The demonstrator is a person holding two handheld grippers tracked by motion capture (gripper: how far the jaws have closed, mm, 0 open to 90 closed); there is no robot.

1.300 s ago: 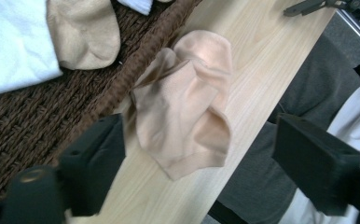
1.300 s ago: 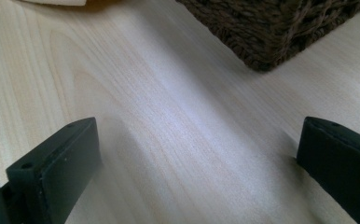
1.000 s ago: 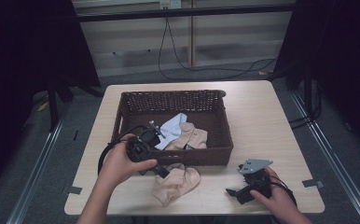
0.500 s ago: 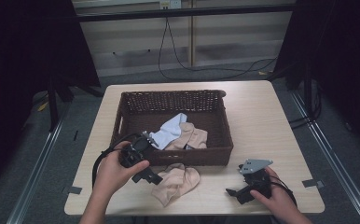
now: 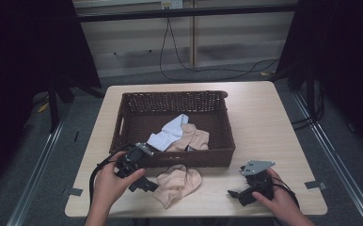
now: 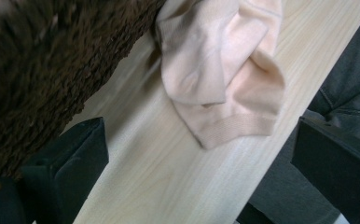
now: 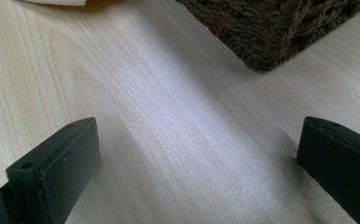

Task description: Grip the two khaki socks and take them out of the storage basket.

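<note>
Just in front of the basket (image 5: 175,110), the left gripper (image 5: 144,183) is hovering spread wide beside a peach sock (image 5: 177,184); the right gripper (image 5: 238,197) is resting, jaws apart, nearby. No writing is showing.

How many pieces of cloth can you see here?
3: a peach cloth on the table before the basket, plus a light blue cloth and another peach one inside. More may lie underneath.

Place: a recording lab or studio
Signs: black curtains (image 5: 24,70); taped table (image 5: 283,141); cables (image 5: 203,70) across bare floor (image 5: 57,155)
</note>
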